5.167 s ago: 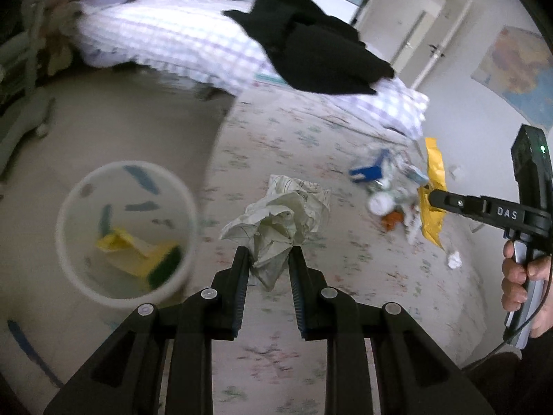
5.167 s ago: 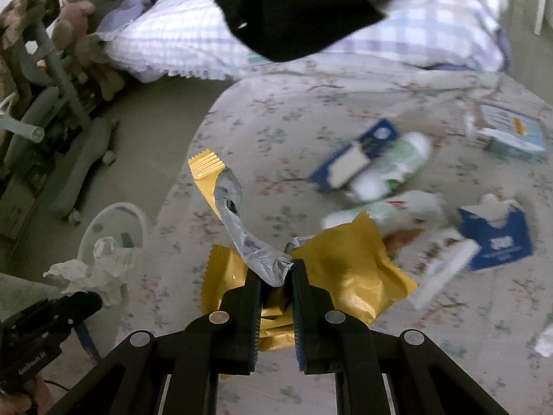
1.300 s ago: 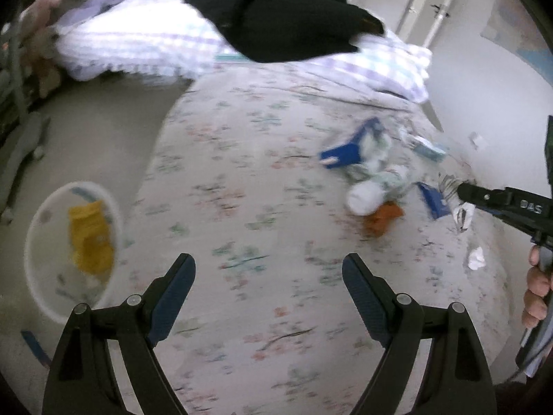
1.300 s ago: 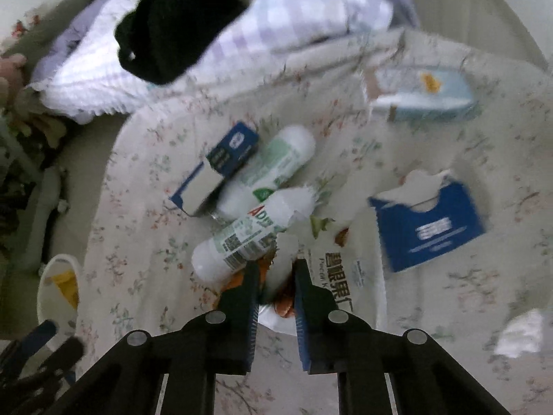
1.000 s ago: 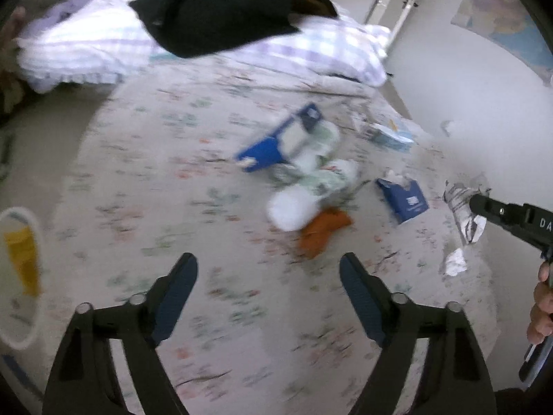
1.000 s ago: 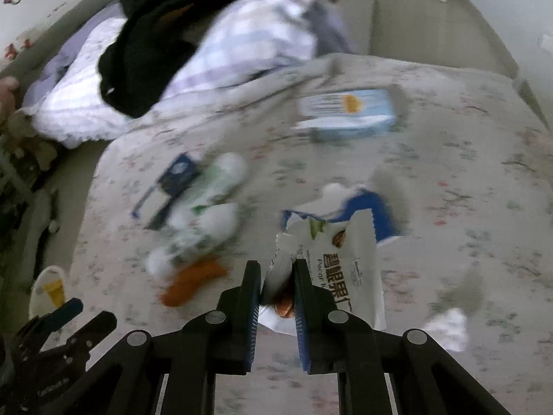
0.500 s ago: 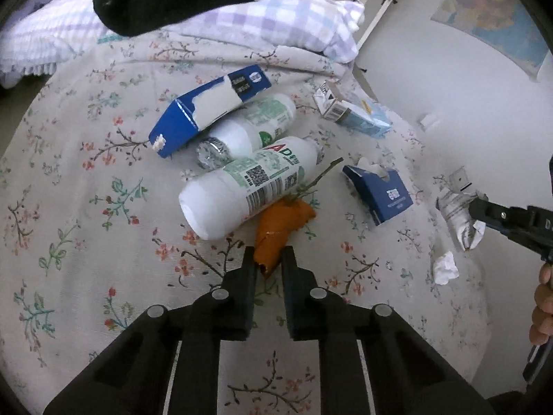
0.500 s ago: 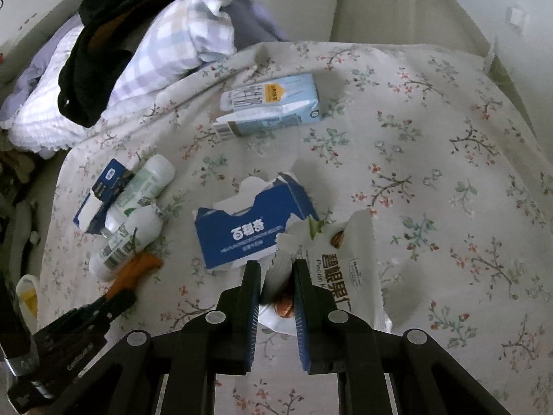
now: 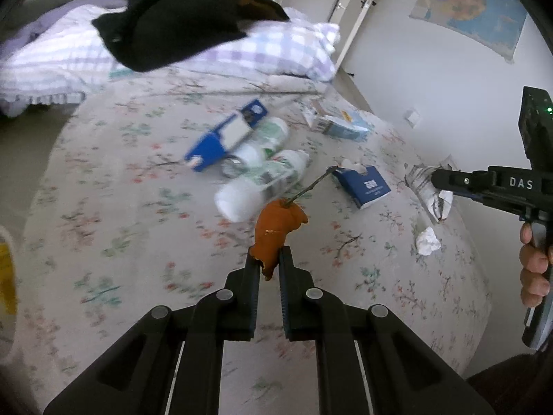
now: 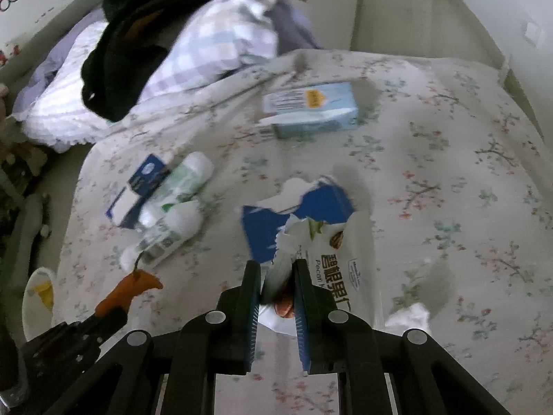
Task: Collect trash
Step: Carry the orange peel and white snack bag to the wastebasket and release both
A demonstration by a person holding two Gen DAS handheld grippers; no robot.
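Observation:
My left gripper point(image 9: 269, 263) is shut on an orange peel point(image 9: 278, 229) with a thin stem, held just above the flowered bedspread point(image 9: 114, 228). The same orange peel point(image 10: 129, 288) shows at the lower left of the right wrist view. My right gripper point(image 10: 276, 278) is shut on a white snack wrapper point(image 10: 340, 266) printed with nuts; the same snack wrapper point(image 9: 428, 192) appears at the right of the left wrist view. Still lying on the bed are two white bottles point(image 9: 262, 181), a blue-and-white box point(image 9: 226, 136), a torn dark blue carton point(image 9: 364, 183), a pale blue carton point(image 10: 311, 109) and a tissue wad point(image 9: 428, 241).
A white trash bin point(image 10: 36, 297) with yellow waste inside stands on the floor left of the bed. A black garment point(image 9: 183, 17) lies over checked pillows point(image 9: 273, 52) at the head. A wall point(image 9: 432, 79) and a door flank the right side. A hand point(image 9: 534, 269) grips the right tool.
My left gripper swung from the bin over to the trash, closed on the orange peel and lifted it off the bedspread. The right gripper kept hold of the snack wrapper.

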